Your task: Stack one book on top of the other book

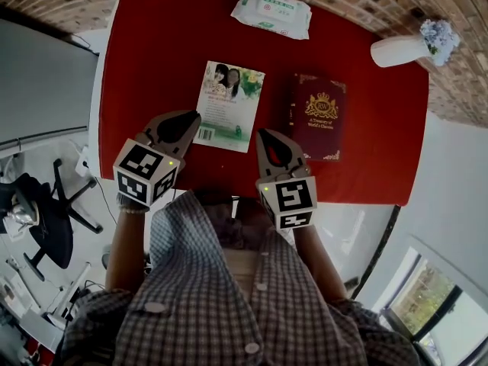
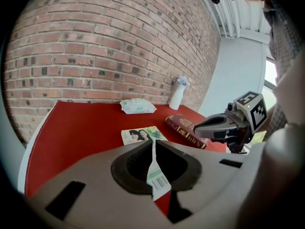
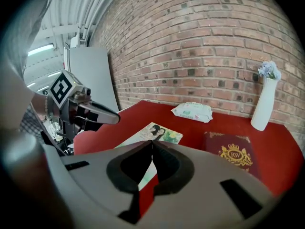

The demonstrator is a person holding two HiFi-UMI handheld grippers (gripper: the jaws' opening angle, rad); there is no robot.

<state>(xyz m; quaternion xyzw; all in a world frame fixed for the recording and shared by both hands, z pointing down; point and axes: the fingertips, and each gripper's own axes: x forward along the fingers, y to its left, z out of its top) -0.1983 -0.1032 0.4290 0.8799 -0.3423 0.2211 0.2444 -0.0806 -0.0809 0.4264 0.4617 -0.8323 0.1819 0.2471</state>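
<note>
1. We are holding both tongs pressed together, with nothing between them. The left tongs are hanging by the paperback's near left edge, and the right tongs are hanging near the gap between the books.
2. The paperback and the maroon book are lying flat and apart on the red bench.
3. A wipes pack and a white vase are sitting beyond the books, blocking neither.

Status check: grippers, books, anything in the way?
Left gripper shut, empty; right gripper shut, empty. Photo-cover book and maroon book flat, side by side, apart, unstacked. Wipes pack and vase at far edge, not blocking.
</note>
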